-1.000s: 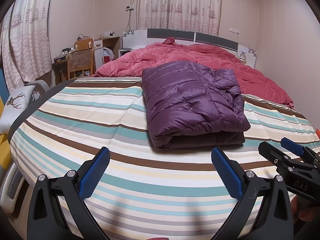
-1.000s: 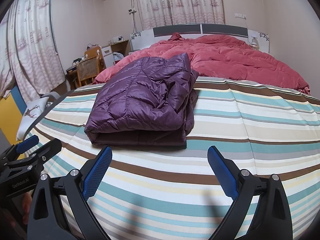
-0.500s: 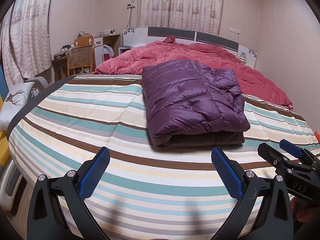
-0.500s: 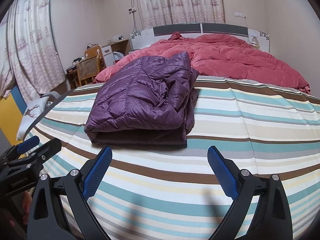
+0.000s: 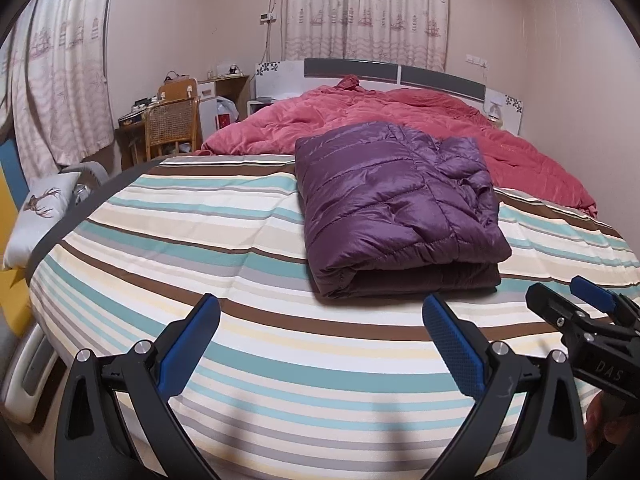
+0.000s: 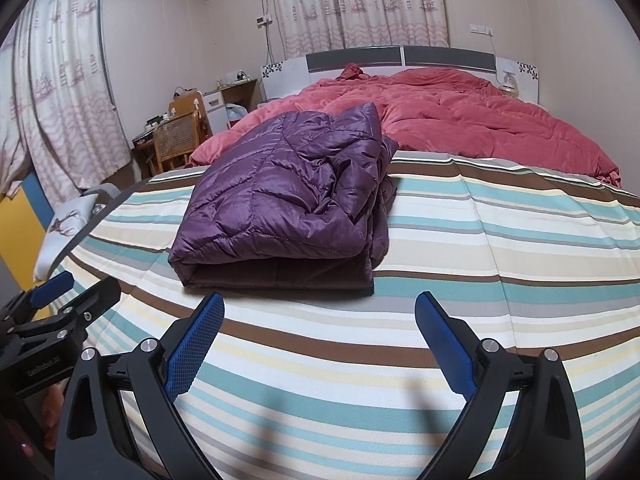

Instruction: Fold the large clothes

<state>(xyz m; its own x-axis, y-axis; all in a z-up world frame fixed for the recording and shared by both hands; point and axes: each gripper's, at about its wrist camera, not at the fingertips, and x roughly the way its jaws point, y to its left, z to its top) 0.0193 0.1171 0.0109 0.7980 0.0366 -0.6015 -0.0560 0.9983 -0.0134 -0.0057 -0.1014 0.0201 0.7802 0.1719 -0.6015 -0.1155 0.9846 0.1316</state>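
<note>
The purple jacket (image 5: 396,208) lies folded mid-bed on the striped sheet (image 5: 192,240), both the left gripper (image 5: 320,344) and right gripper (image 6: 318,340) spread wide and empty near it, though a careless nudge could spring its puffy layers apart.

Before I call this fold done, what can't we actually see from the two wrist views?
- Purple jacket: its underside and inner layers, hidden by its own top fold in both views.
- Its far edge, right wrist view: hidden behind the bunched top layer.
- Desk items beside the chair, left wrist view: too small.
</note>
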